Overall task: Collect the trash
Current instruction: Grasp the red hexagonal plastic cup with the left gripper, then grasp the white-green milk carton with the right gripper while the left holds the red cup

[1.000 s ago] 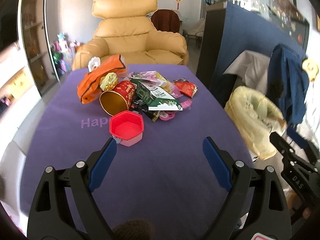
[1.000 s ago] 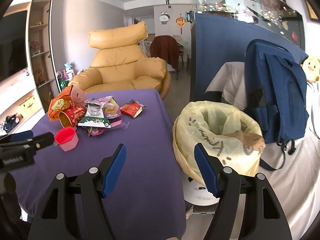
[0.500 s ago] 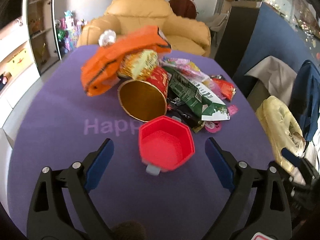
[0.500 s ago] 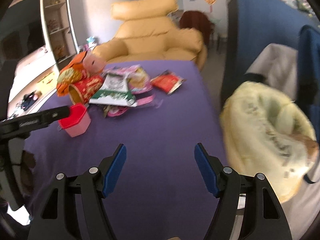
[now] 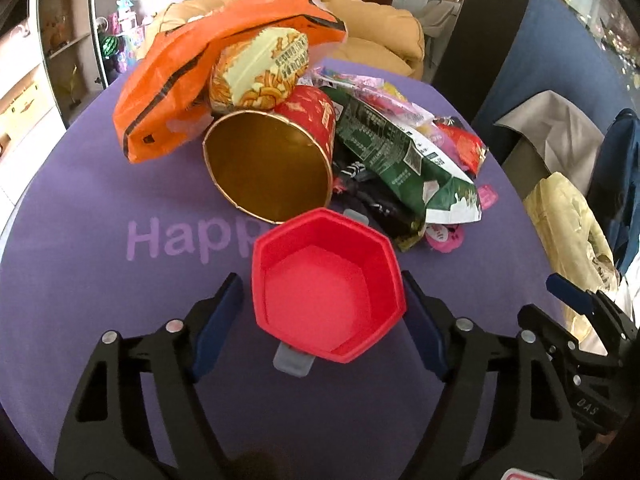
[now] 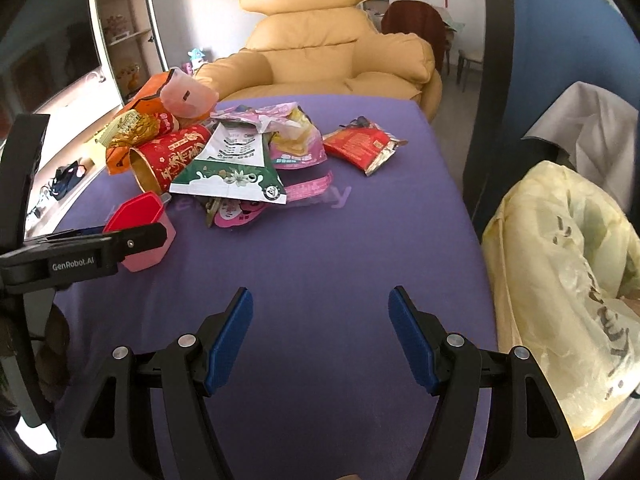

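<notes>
The left gripper (image 5: 322,300) straddled the red hexagonal cup (image 5: 326,292) on the purple table (image 5: 100,280); its jaws had just been closing, the right pad at the cup's rim, the left a sliver clear, so a firm grip could not be confirmed. The right gripper (image 6: 320,320) hung open over bare cloth, holding nothing. The wrapper pile (image 6: 240,160) lay behind the cup, and the yellow trash bag (image 6: 568,288) stood beside the table's right edge.
</notes>
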Motion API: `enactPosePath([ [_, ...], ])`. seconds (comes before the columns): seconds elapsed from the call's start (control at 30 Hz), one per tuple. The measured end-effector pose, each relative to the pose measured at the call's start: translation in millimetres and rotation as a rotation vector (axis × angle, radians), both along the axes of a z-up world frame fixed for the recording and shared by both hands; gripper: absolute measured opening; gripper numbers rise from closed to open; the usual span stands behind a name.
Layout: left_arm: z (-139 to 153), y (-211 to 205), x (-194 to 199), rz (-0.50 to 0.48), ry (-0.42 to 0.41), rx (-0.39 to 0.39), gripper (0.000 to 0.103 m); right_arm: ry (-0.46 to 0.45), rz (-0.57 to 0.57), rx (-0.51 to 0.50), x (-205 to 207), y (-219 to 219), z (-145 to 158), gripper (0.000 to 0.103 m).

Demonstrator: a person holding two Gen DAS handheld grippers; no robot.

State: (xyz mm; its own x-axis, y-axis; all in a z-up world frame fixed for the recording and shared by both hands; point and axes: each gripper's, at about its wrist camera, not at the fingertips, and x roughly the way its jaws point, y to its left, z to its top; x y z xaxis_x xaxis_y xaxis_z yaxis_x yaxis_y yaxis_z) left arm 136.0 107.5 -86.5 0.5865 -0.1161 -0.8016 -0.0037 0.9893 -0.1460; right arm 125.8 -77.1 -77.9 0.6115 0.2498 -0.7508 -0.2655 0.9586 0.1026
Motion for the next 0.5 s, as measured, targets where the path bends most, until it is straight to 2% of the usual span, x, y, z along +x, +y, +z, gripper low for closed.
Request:
enactPosePath([
  [0.17,0,-1,0,-0.002,0.001,0.007,0.073,-0.021,0.01,-0.009,2,3,4,0.067],
  [0.23,2,1,-1,-0.003,0.002,0.007,0.065,-0.034,0.013,-0.014,2,2,7,0.067],
  [0.3,4,5,-3,0.005,0.01,-0.021,0.064,-0.042,0.018,-0.016,4,1,10,0.067],
  [0.37,10,13,-10,0.012,-0.013,-0.059,0.064,-0.047,0.037,-0.012,6,0,14,0.067],
  [0.5,25,26,-24,0.023,-0.078,-0.063,0.064,-0.047,0.08,0.019,15,7,25,0.067],
])
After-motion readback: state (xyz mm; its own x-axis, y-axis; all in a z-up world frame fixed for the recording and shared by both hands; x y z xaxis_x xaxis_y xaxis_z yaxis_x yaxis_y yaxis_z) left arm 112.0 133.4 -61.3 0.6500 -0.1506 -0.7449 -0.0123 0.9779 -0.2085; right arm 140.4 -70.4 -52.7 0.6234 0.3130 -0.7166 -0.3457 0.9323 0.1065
